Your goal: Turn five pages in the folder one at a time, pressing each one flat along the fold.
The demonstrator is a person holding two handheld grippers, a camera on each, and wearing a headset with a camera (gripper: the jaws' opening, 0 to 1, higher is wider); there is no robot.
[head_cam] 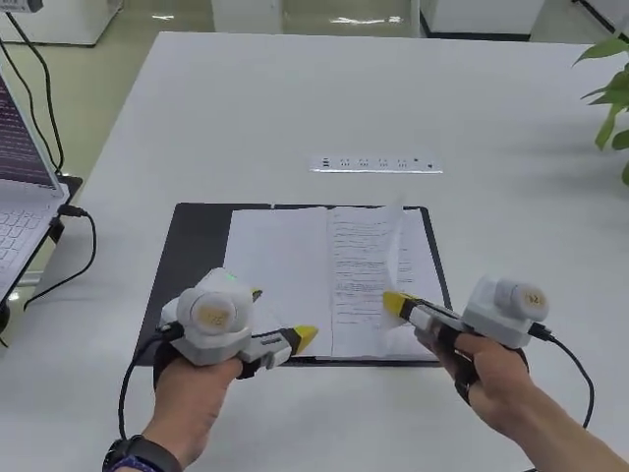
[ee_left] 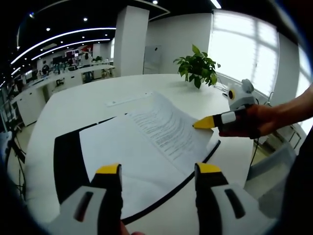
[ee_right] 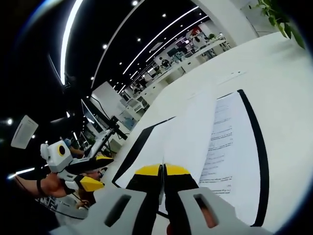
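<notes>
The right gripper is pinching its jaws closed on the near edge of a white printed page, which is arching up just ahead of its tips; the pinched strip is hiding between the pads. The flat black folder is lying open ahead of both grippers. The left gripper is hovering with jaws spread, holding nothing, its body covering the folder's near-left corner in the head view. The print is too small to read.

White table, folder (open), socket strip
</notes>
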